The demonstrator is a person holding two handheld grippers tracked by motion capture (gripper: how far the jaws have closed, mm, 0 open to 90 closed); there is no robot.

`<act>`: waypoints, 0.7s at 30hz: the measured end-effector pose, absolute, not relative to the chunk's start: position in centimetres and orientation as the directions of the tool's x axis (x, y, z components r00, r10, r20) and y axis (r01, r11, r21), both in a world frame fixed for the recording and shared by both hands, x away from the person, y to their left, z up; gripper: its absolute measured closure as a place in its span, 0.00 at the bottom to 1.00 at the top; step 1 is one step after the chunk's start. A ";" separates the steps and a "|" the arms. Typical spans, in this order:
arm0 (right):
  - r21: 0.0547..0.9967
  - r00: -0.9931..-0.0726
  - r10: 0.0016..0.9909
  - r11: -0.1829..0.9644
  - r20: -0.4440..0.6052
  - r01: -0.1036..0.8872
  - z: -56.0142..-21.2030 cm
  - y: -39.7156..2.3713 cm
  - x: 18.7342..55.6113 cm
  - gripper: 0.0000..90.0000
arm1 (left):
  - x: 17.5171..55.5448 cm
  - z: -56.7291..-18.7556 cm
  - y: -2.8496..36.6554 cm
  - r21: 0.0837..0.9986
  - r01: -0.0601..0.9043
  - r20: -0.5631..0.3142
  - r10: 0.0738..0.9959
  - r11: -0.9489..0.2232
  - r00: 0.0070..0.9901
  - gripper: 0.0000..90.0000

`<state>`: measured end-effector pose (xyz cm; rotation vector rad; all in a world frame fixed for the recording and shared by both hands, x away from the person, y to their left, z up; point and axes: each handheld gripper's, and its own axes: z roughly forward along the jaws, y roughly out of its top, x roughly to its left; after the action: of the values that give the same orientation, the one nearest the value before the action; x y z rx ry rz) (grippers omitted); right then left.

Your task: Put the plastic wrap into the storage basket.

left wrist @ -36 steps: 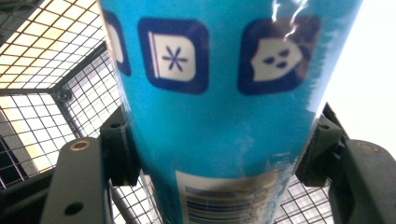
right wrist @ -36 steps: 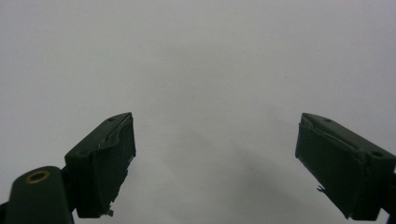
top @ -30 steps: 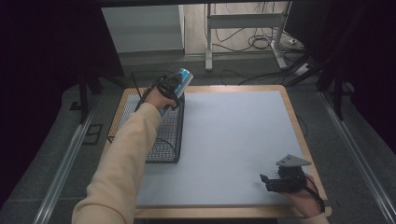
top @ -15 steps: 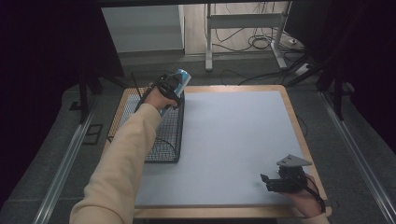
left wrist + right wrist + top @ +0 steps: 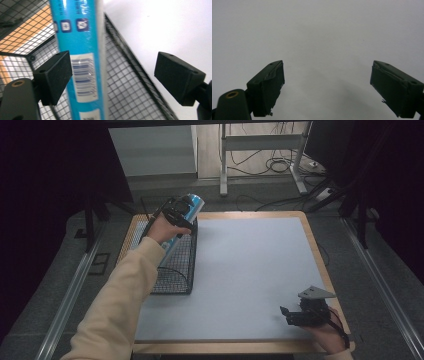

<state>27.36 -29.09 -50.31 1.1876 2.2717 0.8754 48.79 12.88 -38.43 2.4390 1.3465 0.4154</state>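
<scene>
One blue tube (image 5: 186,217) stood in one black wire basket (image 5: 176,270), leaning against the basket's far end. The basket sat on one table (image 5: 250,270), at the table's left edge. Two grippers were over that table: the left gripper (image 5: 179,212) at the basket's far end, and the right gripper (image 5: 287,312) near the table's front right corner.

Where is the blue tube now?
In the high view the blue tube leans in the wire basket at the table's left, beside the open left tool.
</scene>
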 end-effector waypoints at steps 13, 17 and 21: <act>0.701 -0.545 0.834 0.440 -0.087 0.561 -50.2 -28.8 27.4 0.14 | 44.1 -37.7 12.1 0.497 0.700 0.016 0.812 -0.513 0.584 0.17; 0.701 -0.546 0.833 0.443 -0.090 0.560 -50.1 -28.7 27.4 0.14 | 42.0 -37.2 11.5 0.525 0.671 0.012 0.793 -0.523 0.609 0.17; 0.701 -0.549 0.831 0.447 -0.094 0.556 -50.1 -28.5 27.3 0.14 | 40.0 -36.9 10.7 0.554 0.640 -0.001 0.769 -0.532 0.640 0.17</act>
<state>27.33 -28.45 -50.05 1.1681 2.2753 0.8697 40.04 10.71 -36.85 2.3446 1.0995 0.3314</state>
